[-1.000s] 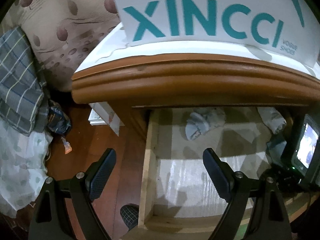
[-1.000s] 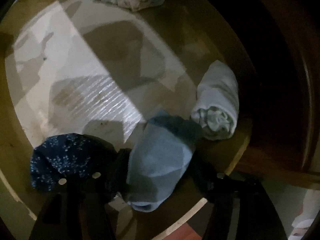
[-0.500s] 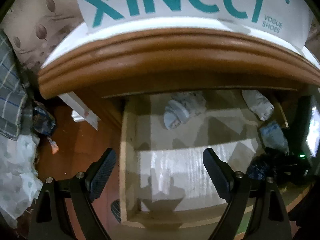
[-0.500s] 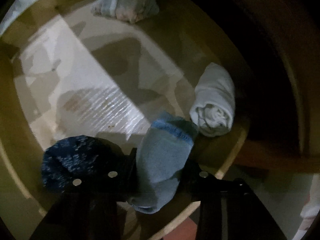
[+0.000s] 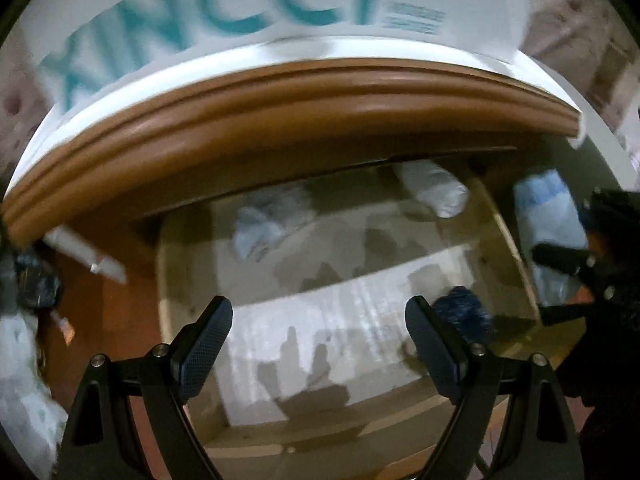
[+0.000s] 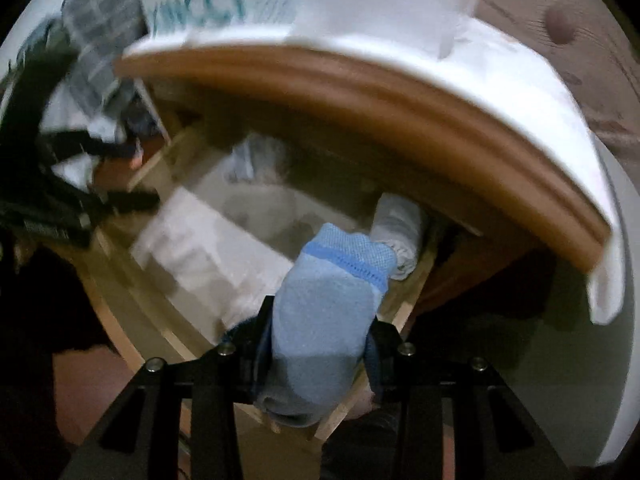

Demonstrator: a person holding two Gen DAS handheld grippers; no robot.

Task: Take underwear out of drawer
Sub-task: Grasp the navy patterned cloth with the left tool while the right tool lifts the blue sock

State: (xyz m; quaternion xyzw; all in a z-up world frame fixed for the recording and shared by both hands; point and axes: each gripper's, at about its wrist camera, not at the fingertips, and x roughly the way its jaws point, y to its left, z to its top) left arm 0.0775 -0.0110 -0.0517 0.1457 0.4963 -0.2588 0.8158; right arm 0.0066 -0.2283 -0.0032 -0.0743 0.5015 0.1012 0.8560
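Now | R hand-held gripper [image 6: 320, 344] clamps blue underwear [image 6: 324, 320] | above drawer [image 6: 404, 312]

Across the top of my left view sits a white shoe box [image 5: 280, 4] with blurred teal lettering, resting on the white-covered top of the wooden cabinet [image 5: 280, 96], whose rounded brown edge arcs across the upper middle. At the left edge I see reddish wood floor [image 5: 120, 320], a dark crumpled bundle [image 5: 36, 284] and a small orange scrap [image 5: 66, 326] below it. In my right view, a plaid cloth [image 6: 100, 28] fills the upper left, and patterned beige fabric with a dark spot [image 6: 560, 28] the upper right.
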